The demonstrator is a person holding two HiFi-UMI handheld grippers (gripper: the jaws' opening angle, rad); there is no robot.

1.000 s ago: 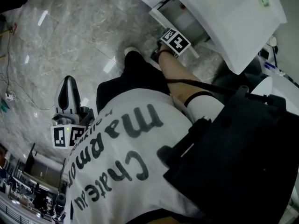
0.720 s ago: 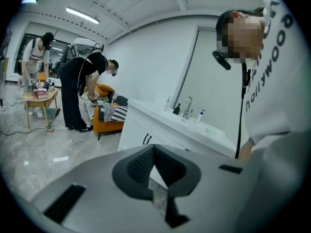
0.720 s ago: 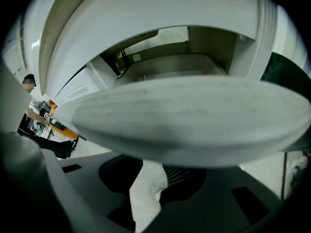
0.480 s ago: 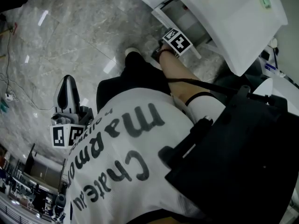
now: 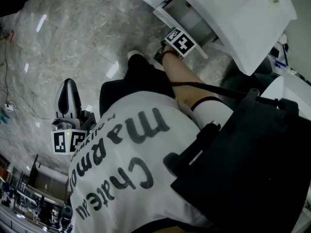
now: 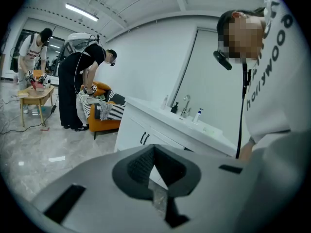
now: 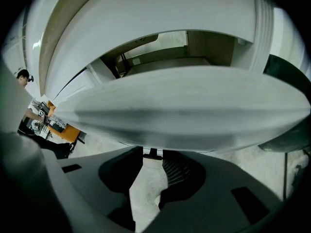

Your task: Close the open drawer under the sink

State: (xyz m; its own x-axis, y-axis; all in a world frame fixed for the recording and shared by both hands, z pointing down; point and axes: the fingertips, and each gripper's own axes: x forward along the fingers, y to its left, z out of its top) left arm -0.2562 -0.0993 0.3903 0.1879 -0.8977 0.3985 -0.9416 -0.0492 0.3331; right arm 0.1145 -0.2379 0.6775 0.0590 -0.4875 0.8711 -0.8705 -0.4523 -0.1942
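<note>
Drawer (image 5: 194,21) stands pulled out under the sink counter (image 5: 233,23), far right, probably light and free-running, best pushed squarely at its stiff front, where the right gripper (image 7: 152,161) clamps the small dark handle (image 7: 152,152); the left gripper (image 6: 154,149) hangs closed, empty

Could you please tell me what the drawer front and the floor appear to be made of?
Drawer front: probably painted or laminated board in a smooth satin white. It looks evenly white, with no grain and only a soft sheen.
Floor: likely polished marble or marble-look tile. It is grey with pale veining, and it reflects the lights as sharp bright streaks.
</note>
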